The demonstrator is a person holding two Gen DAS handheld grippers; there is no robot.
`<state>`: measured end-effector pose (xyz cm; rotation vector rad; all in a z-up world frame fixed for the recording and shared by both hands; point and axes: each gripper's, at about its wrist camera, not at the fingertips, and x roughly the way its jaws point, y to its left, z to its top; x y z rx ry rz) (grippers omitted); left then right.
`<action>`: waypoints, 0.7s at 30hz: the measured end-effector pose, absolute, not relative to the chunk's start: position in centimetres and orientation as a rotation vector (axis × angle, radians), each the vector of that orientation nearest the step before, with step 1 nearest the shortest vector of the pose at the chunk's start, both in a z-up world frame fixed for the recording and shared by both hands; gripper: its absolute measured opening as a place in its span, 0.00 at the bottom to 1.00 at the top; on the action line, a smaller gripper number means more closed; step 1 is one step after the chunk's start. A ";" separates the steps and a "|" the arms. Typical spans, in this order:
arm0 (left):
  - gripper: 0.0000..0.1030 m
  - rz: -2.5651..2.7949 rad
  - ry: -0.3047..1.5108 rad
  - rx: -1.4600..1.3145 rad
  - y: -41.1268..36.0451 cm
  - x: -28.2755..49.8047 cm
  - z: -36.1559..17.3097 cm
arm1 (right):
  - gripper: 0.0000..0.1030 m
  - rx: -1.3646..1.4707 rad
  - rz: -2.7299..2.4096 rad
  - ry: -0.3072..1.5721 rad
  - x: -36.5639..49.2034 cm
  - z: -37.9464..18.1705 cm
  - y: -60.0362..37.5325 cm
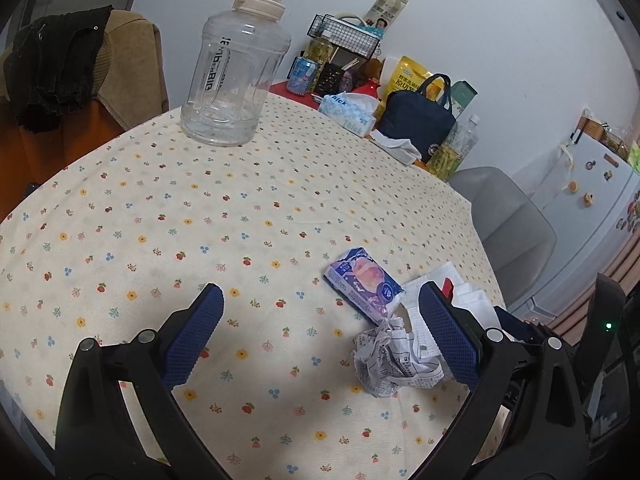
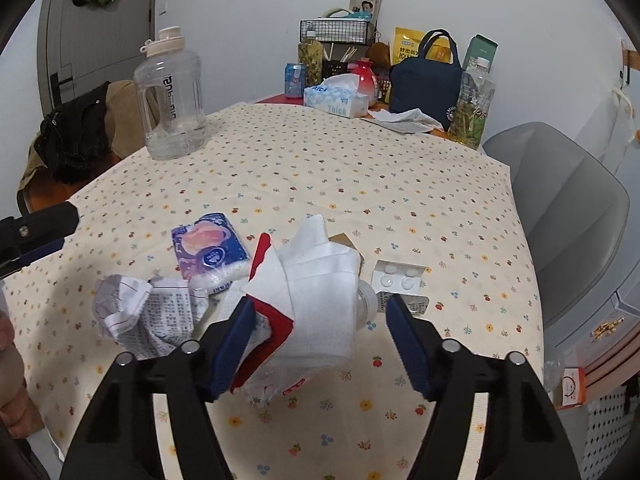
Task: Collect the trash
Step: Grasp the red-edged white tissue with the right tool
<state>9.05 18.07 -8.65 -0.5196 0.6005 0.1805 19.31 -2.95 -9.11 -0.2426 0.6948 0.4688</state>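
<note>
Trash sits low in both frames: crumpled printed paper [image 1: 394,360] and a blue-pink snack wrapper [image 1: 362,284]. Only the right view shows the clear pill blister [image 2: 400,276]. Left gripper [image 1: 320,340] and right gripper [image 2: 320,344] are spread wide, the right around white napkins [image 2: 324,284].

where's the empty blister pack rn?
In the right wrist view, the blister pack lies flat on the floral tablecloth, just beyond the right gripper's right fingertip and right of the white tissue pile.
</note>
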 end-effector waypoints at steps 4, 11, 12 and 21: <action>0.94 0.175 0.605 -0.518 18.0 9.0 -8.9 | 0.42 -0.232 0.460 0.668 19.2 -8.8 -3.5; 0.94 0.155 0.614 -0.515 17.3 9.4 -9.1 | 0.15 -0.228 0.464 0.641 18.9 -8.2 -4.5; 0.94 0.154 0.616 -0.514 17.2 9.5 -9.1 | 0.14 -0.227 0.470 0.642 19.0 -8.2 -4.5; 0.94 0.142 0.629 -0.502 16.7 10.1 -9.1 | 0.04 -0.193 0.532 0.605 17.9 -6.9 -5.5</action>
